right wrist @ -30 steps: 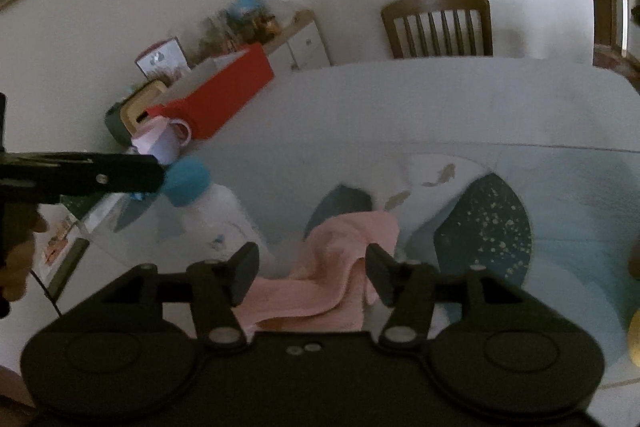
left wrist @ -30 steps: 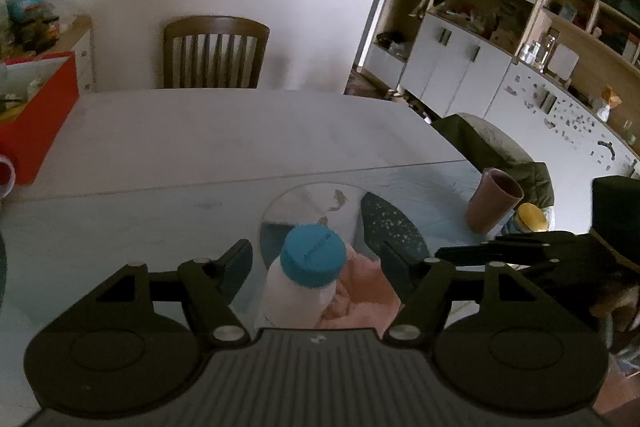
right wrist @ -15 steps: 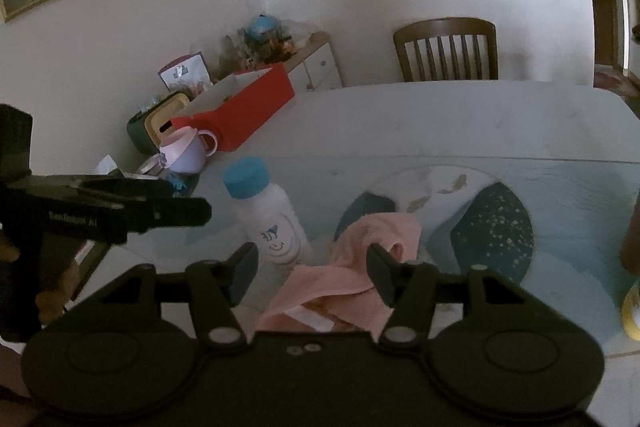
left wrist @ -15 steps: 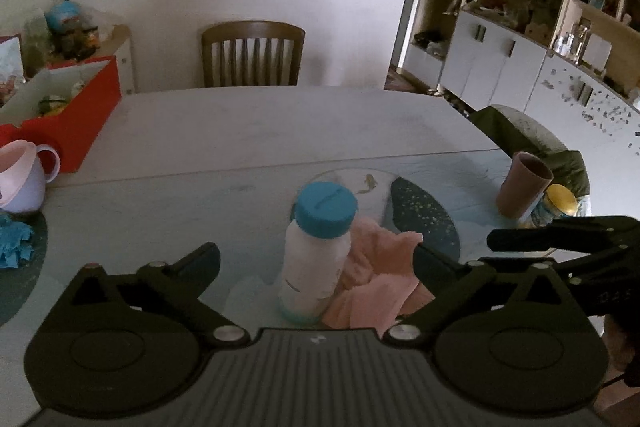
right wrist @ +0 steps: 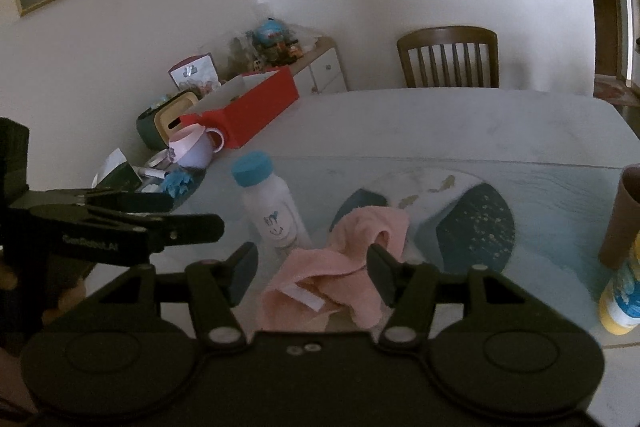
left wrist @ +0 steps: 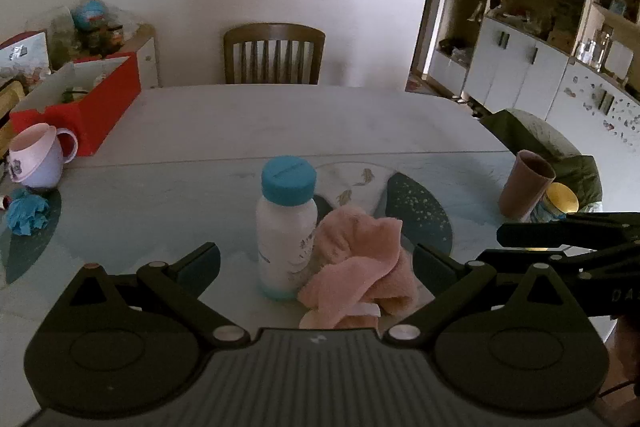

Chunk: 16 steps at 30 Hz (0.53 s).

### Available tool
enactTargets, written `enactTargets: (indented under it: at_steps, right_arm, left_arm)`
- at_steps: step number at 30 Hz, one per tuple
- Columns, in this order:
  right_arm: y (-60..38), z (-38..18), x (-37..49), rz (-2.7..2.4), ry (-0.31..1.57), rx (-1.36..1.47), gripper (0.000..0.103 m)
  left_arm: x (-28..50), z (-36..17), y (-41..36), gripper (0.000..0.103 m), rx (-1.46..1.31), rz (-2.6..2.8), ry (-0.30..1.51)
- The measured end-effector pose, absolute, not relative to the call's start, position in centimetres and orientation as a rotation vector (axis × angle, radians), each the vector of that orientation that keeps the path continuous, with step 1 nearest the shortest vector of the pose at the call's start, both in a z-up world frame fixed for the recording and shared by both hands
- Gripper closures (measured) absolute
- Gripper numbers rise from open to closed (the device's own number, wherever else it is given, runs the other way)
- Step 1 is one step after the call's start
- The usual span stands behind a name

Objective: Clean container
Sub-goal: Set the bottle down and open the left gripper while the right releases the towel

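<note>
White bottle (left wrist: 286, 235) w/ blue cap (left wrist: 289, 180) stands upright on the glass-topped table (left wrist: 280, 123), free of both grippers. Pink cloth (left wrist: 360, 267) lies crumpled right beside the bottle, touching its base on the right side. L gripper (left wrist: 316, 259) is level & pointing straight at the bottle, fingers spread wide, released, nothing held; bottle sits just ahead of the gap. R gripper (right wrist: 312, 267) is low, aimed at the cloth, jaws apart and empty, cloth just past the tips. Brown cup (left wrist: 526, 183) well right of the bottle; pink mug (left wrist: 38, 161) & red box (left wrist: 80, 103) well to its left. Chair (left wrist: 274, 53) behind the bottle, at the table's far side.
</note>
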State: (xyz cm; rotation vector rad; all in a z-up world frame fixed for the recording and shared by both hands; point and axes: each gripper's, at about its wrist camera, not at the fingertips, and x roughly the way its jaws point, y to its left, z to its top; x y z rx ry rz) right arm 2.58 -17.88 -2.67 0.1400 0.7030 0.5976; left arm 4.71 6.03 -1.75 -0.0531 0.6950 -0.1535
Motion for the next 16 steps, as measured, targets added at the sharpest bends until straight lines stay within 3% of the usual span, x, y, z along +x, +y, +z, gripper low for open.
enactTargets:
  at_steps: [16]
  right_arm:
    - [-20.6,-2.9,1.3,0.584,0.721,0.138,0.043]
  left_arm:
    - [3.0,-1.8,3.3,0.0,-0.078,-0.163,0.702]
